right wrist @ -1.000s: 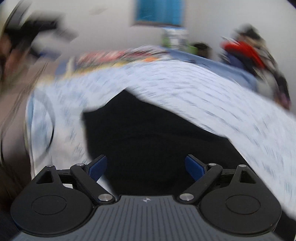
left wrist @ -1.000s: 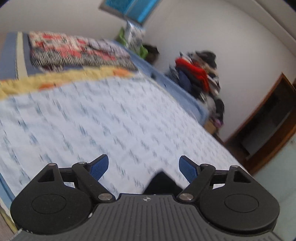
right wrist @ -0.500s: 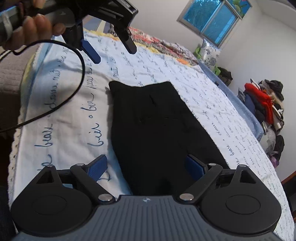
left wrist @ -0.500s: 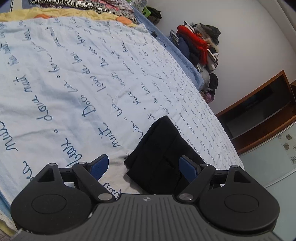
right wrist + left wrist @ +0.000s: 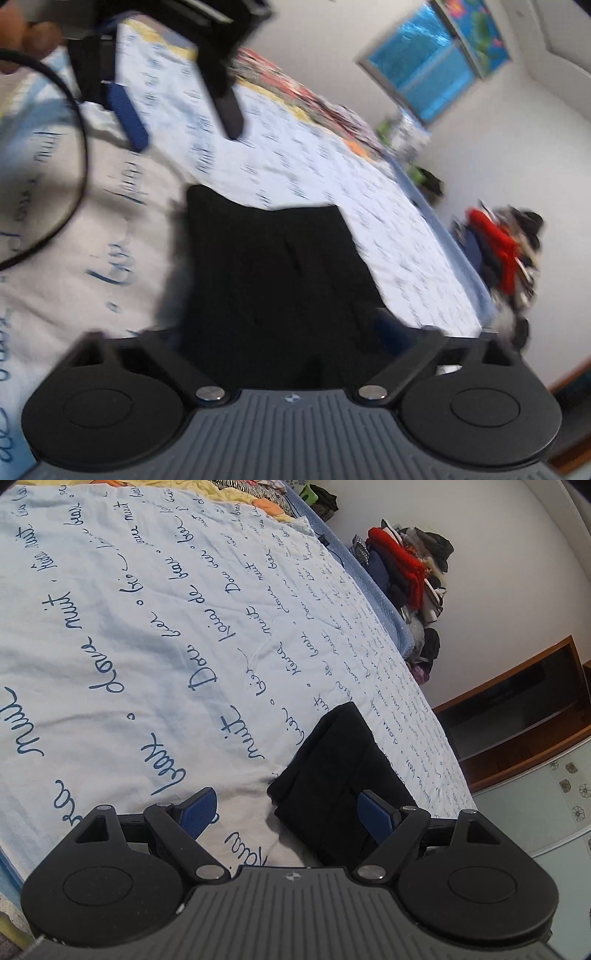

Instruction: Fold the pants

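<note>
Black pants [image 5: 340, 775] lie folded in a flat stack on the bed's pale blue sheet [image 5: 129, 635] printed with script. My left gripper [image 5: 288, 814] is open and low over the sheet. The near corner of the stack sits between its blue fingertips [image 5: 376, 816], close to the right one. In the blurred right wrist view the pants [image 5: 273, 273] fill the middle. My right gripper [image 5: 284, 332] is at their near edge with its jaws closing and the fabric between them; no pad visibly presses. The left gripper [image 5: 177, 110] hangs at the upper left, held by a hand [image 5: 33, 29].
A black cable [image 5: 77, 155] loops over the sheet at the left. A heap of clothes [image 5: 406, 565] stands past the bed's far side, next to a wooden cabinet [image 5: 517, 716]. Patterned bedding [image 5: 295, 92] lies at the head of the bed under a window [image 5: 432, 70].
The left gripper sank toward the bed, bringing the pants' corner between its fingers. The right gripper rolled and moved in on the pants, and its view is blurred again.
</note>
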### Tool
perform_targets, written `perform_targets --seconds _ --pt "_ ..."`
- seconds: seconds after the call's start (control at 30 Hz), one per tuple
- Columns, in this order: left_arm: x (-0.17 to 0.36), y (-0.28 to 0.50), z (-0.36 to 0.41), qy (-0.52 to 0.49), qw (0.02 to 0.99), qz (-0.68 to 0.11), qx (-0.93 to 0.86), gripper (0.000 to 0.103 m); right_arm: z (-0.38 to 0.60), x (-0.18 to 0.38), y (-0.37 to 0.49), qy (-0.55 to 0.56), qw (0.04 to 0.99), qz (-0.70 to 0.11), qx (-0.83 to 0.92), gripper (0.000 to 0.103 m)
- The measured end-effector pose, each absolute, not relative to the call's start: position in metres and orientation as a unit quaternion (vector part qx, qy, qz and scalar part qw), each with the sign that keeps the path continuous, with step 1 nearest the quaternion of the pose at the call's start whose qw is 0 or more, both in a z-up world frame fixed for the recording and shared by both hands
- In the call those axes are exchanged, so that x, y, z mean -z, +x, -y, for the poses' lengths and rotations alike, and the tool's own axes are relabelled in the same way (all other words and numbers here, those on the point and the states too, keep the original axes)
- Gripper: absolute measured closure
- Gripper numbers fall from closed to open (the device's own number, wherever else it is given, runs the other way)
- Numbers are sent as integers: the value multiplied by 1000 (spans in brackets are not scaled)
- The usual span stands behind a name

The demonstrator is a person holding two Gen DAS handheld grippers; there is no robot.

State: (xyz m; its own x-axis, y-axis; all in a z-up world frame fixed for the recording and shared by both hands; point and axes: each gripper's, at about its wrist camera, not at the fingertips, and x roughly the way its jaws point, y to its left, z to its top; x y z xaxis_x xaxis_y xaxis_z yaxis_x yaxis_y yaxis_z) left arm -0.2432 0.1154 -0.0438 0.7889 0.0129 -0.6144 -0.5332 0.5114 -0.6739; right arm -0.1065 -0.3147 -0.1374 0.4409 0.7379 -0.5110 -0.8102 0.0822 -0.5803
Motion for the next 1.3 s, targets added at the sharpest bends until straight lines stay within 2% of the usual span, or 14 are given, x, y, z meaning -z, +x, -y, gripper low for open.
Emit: perform_targets --seconds 0.03,0.07,0.1,0.23,0.47,0.83,0.9,0.97,1.0,1.03,1.07,1.2,1.27,1.3 --pt "43 -243 -115 -466 823 -279 -164 19 313 138 -107 -426 723 -55 -541 59" --pt "43 -242 -115 -466 824 -279 -161 19 312 139 -109 -426 720 -54 -545 61" --pt "42 -241 -114 -465 825 -279 -160 19 312 141 -112 -429 715 -48 -549 71" --pt "40 -236 -112 -469 826 -277 -142 19 313 136 -101 -392 724 -76 -562 79" --pt "55 -217 -116 -580 773 -251 -45 15 332 106 -53 -201 774 -174 -574 84" --pt "103 -132 -117 -641 709 -294 -20 14 340 99 -44 -171 779 -188 -574 84" --pt "106 -126 -117 -639 711 -291 -35 22 341 98 -40 -164 781 -190 -573 84" --pt "102 -121 -118 -621 725 -291 -60 50 342 99 -38 -160 782 -192 -571 84" --pt "100 -116 -117 -603 735 -302 -69 74 342 99 -38 -159 781 -195 -572 84" --pt "97 -114 -116 -587 744 -308 -82 80 342 100 -37 -157 779 -199 -573 84" --pt "95 -112 -114 -578 750 -310 -89 81 341 101 -38 -159 775 -206 -576 84" --pt "81 -106 -107 -523 776 -331 -119 81 350 98 -33 -134 766 -249 -577 66" --pt "64 -104 -99 -482 799 -335 -131 81 372 91 -22 -77 753 -266 -597 55" --pt "53 -103 -92 -457 813 -335 -133 82 386 87 -15 -47 749 -277 -601 39"
